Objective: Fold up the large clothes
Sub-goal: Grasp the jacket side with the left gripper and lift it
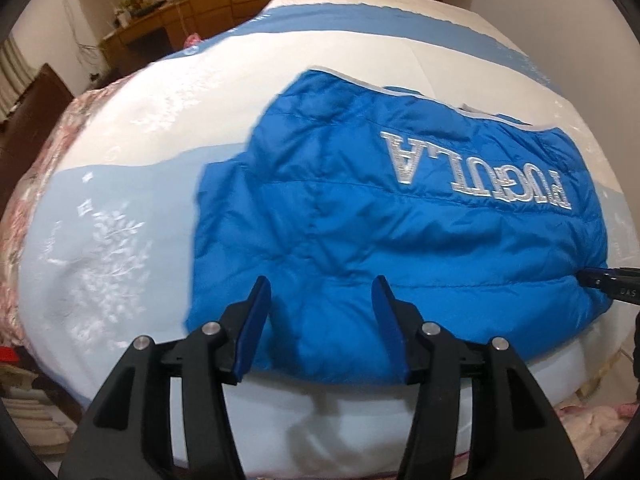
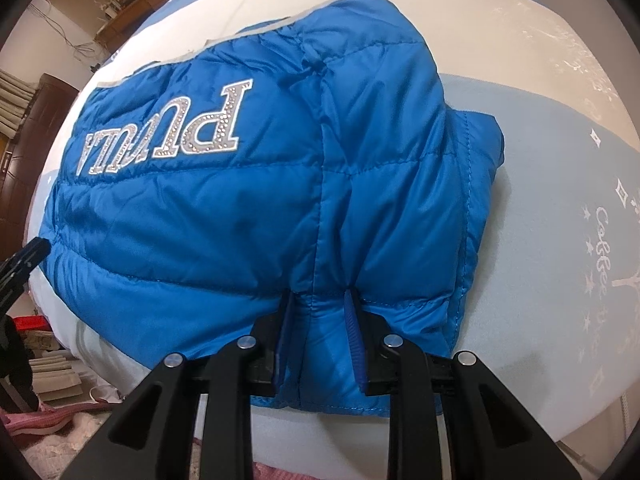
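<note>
A bright blue puffer jacket [image 1: 360,220], with silver lettering on its back, lies folded on the bed [image 1: 120,208]. My left gripper [image 1: 321,286] is open just above the jacket's near edge, and its pads press on nothing. My right gripper [image 2: 320,300] is shut on the jacket [image 2: 240,200], with a fold of the near hem bunched between its blue pads. In the left wrist view the right gripper's tip [image 1: 600,280] shows at the jacket's right side. The left gripper's tip [image 2: 32,252] shows at the jacket's left edge in the right wrist view.
The bed cover [image 2: 540,200] is white with pale blue bands and embroidery. A floral quilt [image 1: 44,168] hangs at the bed's left side. Wooden furniture [image 1: 152,28] stands behind. Folded cloths and pink fabric [image 2: 52,376] lie on the floor by the near edge.
</note>
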Demonstrator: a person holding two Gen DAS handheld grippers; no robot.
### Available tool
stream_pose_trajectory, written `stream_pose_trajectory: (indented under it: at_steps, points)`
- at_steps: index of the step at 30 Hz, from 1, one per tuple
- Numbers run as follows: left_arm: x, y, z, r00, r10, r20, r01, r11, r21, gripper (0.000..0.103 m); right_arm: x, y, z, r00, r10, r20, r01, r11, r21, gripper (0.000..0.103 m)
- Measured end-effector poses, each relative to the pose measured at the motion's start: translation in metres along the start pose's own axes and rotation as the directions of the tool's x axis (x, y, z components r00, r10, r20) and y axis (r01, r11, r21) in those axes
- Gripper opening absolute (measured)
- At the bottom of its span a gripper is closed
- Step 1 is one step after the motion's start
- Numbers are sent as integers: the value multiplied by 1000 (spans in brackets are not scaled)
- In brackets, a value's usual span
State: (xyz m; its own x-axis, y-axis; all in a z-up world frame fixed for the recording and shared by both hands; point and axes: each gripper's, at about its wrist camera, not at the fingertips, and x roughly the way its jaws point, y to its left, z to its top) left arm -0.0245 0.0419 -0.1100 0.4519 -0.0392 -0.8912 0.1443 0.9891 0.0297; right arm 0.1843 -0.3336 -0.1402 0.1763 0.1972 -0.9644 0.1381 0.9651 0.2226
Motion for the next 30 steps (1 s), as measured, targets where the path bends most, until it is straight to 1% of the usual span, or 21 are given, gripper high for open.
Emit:
stream_pose_trajectory:
  at_steps: [4,8,12,14,16,18,19,24,25,27,28,29,30]
  points:
    - [-7,16,-5,1000,16,-9,-16,998,-55,56,0,-1,1,1000,6,-5,-6,1000,-7,25]
    - [-7,34,-15,999,-24,-32,19,989,-149,58,0,-1,1,1000,17,-9,-18,1000,-13,25]
    - [0,52,-26,994,-103,-45,87,959,-268,61,1,-3,2,999,29,-18,-29,999,-16,25]
    - [4,60,-31,989,-145,-39,124,937,-326,63,1,-3,3,999,29,-22,-30,999,-19,25]
    - [9,70,-37,979,-203,-22,178,903,-390,66,1,-2,3,999,28,-25,-28,999,-23,25]
    - [14,78,-41,969,-247,-8,218,869,-445,68,1,-1,3,999,27,-29,-28,999,-25,25]
    - [18,83,-43,961,-278,4,245,842,-481,68,1,-1,3,999,27,-30,-28,999,-25,25]
    - [35,99,-54,927,-370,60,332,735,-591,71,1,0,4,999,24,-34,-25,999,-27,25]
    - [42,103,-57,915,-397,77,356,701,-618,71,1,0,4,999,23,-34,-24,999,-27,25]
    - [52,109,-61,899,-427,96,381,656,-651,71,1,0,4,999,23,-35,-24,999,-27,25]
    - [57,112,-62,886,-448,117,405,627,-665,71,1,0,4,999,23,-35,-24,999,-27,25]
    - [61,114,-63,878,-459,134,420,609,-672,71,1,0,4,999,22,-36,-23,999,-27,25]
    - [62,115,-63,876,-460,141,425,602,-676,71,1,0,4,999,22,-36,-23,999,-27,25]
